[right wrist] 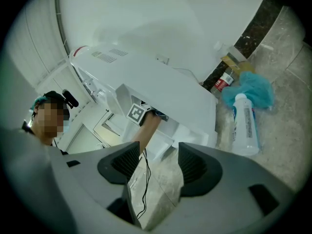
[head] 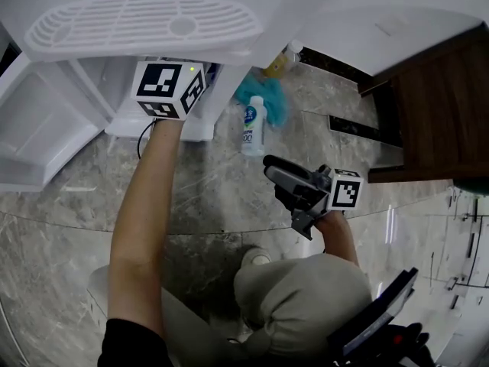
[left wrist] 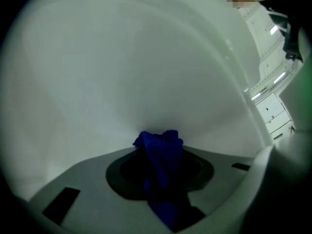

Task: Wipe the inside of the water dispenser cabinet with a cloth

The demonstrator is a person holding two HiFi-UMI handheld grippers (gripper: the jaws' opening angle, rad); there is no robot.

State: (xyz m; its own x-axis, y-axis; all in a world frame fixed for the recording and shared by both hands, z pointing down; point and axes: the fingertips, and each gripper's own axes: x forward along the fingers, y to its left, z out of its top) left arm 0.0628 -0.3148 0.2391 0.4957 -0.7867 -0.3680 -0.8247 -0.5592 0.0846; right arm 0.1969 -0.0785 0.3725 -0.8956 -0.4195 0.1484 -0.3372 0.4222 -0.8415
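Left gripper [left wrist: 160, 174] was clenched on the blue cloth [left wrist: 158, 141] and reached inside the cabinet [left wrist: 122, 77] so the cloth's tip apparently met the white wall, while I held the right gripper [right wrist: 157, 164] outside above the floor, jaws apart and empty, clear of the wiping.

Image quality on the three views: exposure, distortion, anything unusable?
Left gripper view: dim, flat light on the cabinet wall, blue cloth dark but legible, black vignette corners. Right gripper view: evenly lit, strong fisheye bending the water dispenser. Head view: sharp, glare streaks on the marble floor. Nothing unusable.
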